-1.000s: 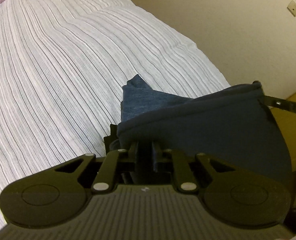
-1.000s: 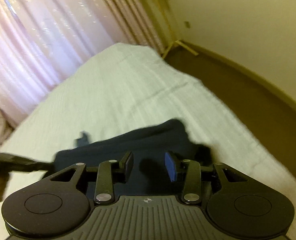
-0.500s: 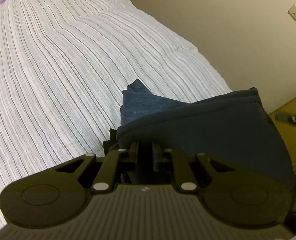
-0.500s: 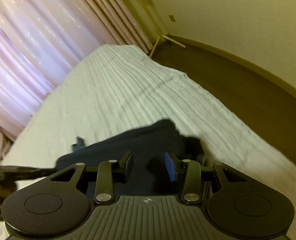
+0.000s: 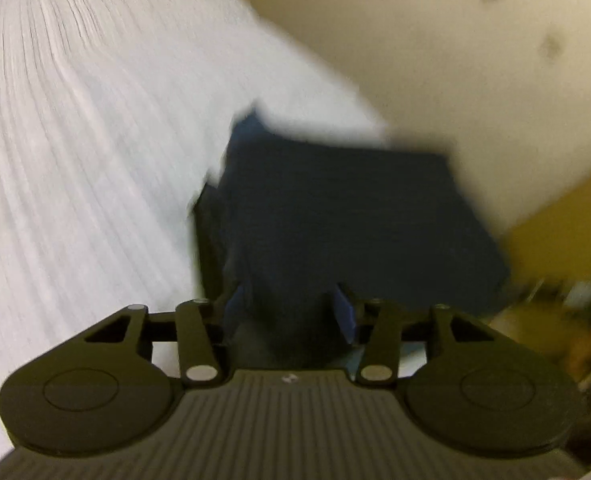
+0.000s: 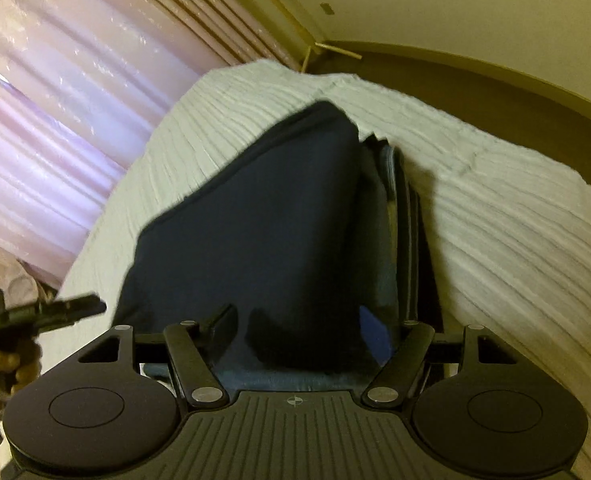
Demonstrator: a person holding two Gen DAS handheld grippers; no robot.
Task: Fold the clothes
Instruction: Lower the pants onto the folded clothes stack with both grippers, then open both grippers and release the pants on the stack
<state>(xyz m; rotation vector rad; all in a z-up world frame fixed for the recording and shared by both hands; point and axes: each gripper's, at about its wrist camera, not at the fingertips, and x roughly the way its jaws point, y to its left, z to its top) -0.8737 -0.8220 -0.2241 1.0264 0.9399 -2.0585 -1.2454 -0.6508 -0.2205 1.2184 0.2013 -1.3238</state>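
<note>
A folded dark navy garment [image 5: 335,216] lies on a white striped bed [image 5: 75,140]. It also shows in the right wrist view [image 6: 263,216], with folded layers visible along its right side. My left gripper [image 5: 287,312] is open, its jaws apart over the garment's near edge; this view is blurred. My right gripper [image 6: 295,332] is open wide, its jaws spread over the garment's near edge. The left gripper's tip [image 6: 55,312] and the hand holding it show at the left of the right wrist view.
Pink curtains [image 6: 55,80] hang behind the bed. A cream wall [image 5: 475,60] and brown floor [image 6: 475,92] border the bed's far side. The bed's edge [image 6: 535,184] drops off on the right.
My left gripper has opened and let go of the garment. The right gripper has opened wider and moved close over the garment, which now lies flat on the bed.
</note>
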